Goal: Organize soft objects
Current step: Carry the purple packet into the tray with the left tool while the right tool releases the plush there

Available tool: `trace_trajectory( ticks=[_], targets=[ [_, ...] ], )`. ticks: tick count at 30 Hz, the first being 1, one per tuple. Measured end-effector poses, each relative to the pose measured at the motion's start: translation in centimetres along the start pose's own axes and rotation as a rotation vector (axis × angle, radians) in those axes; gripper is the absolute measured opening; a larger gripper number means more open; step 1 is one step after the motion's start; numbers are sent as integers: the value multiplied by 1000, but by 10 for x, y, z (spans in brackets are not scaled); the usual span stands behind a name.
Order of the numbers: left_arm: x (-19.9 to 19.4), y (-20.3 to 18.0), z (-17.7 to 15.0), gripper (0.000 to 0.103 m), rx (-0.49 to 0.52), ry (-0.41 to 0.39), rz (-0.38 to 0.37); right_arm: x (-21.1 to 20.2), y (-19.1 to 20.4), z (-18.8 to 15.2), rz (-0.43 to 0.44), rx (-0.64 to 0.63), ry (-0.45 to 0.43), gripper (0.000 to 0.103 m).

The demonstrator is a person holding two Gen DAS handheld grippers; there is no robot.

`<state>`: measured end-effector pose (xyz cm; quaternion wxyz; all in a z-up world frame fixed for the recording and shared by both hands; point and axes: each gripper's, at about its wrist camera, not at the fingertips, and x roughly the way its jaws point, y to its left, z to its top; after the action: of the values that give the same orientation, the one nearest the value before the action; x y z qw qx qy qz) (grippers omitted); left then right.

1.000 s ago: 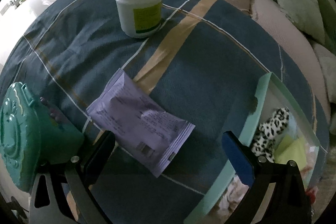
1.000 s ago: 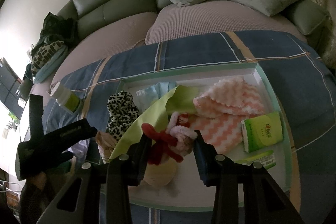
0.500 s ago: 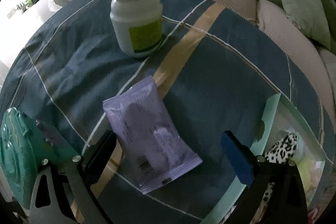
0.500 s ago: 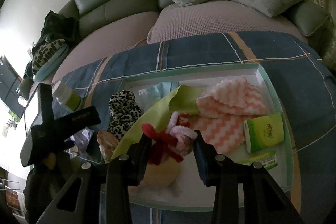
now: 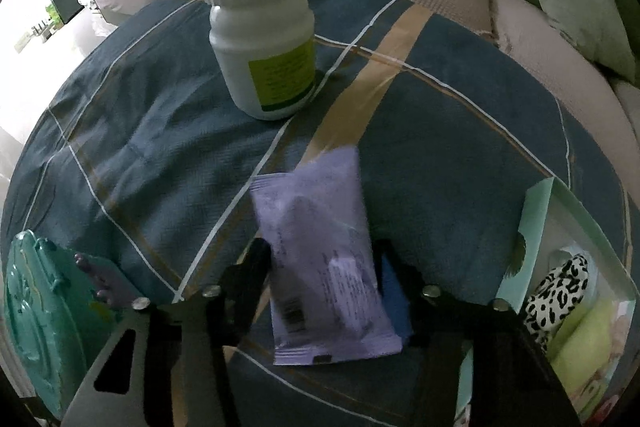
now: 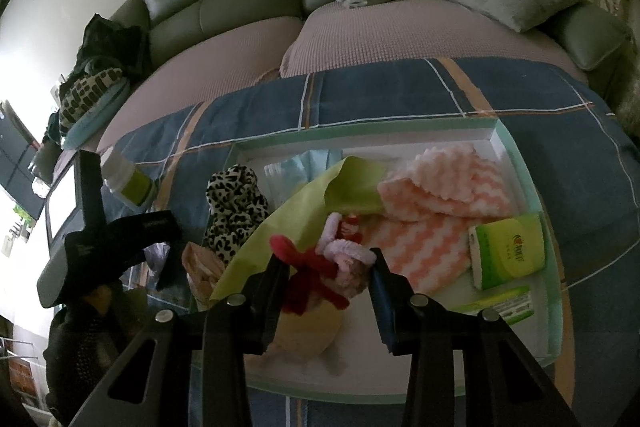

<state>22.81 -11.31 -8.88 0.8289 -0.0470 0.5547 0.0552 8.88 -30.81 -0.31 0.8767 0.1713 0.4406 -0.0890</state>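
The purple packet [image 5: 320,259] lies flat on the blue plaid cloth [image 5: 168,147], right in the mouth of the left tongs [image 5: 320,267], whose jaws have just been closing in on it. The dark left finger and the blue-padded right one now hug its long sides; the frame's a bit blurry there, so I can't tell if the pads are really squeezing it yet, but they look right up against it. Just past the packet's far end is open cloth, then the white bottle [image 5: 264,43] standing upright, near but apart. On the left edge sits a teal case [image 5: 36,327], close to the tongs' left arm, so not much room that way. On the right, the tray [image 5: 536,223] has its mint wall up near the right finger, with a leopard-print toy [image 5: 560,291] inside. Over in the right wrist view, the right tongs [image 6: 330,267] are partly closed around a plush toy [image 6: 340,259] with pink and red bits, hovering over the tray; the fingers sit on either side and appear to be gripping it. The tray's pretty full: a lime cloth [image 6: 316,203], pink zigzag towels [image 6: 440,203], and a green tissue pack [image 6: 508,251] by the right wall. The free floor is the near middle, under the plush. Behind it all, sofa with cushions.
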Motion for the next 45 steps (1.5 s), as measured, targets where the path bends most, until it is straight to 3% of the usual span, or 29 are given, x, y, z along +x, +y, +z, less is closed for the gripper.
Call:
trace_trajectory(
  ticks=[18, 23, 29, 33, 39, 45],
  targets=[
    [-18, 17, -6, 47, -8, 8, -93, 0, -1, 0, -5, 5, 3, 42],
    [-52, 18, -10, 47, 8, -43, -199, -4, -10, 1, -8, 27, -2, 42],
    [-98, -12, -23, 47, 151, -102, -348, -5, -32, 1, -44, 77, 5, 42],
    [-110, -47, -42, 48, 306, -74, -426, -6, -43, -1, -63, 92, 14, 42],
    [-107, -86, -66, 48, 430, -12, -475, -8, -53, -1, -78, 109, 20, 42],
    [-85, -95, -74, 50, 445, 83, -486, -4, -54, -2, -87, 110, 41, 42]
  ],
)
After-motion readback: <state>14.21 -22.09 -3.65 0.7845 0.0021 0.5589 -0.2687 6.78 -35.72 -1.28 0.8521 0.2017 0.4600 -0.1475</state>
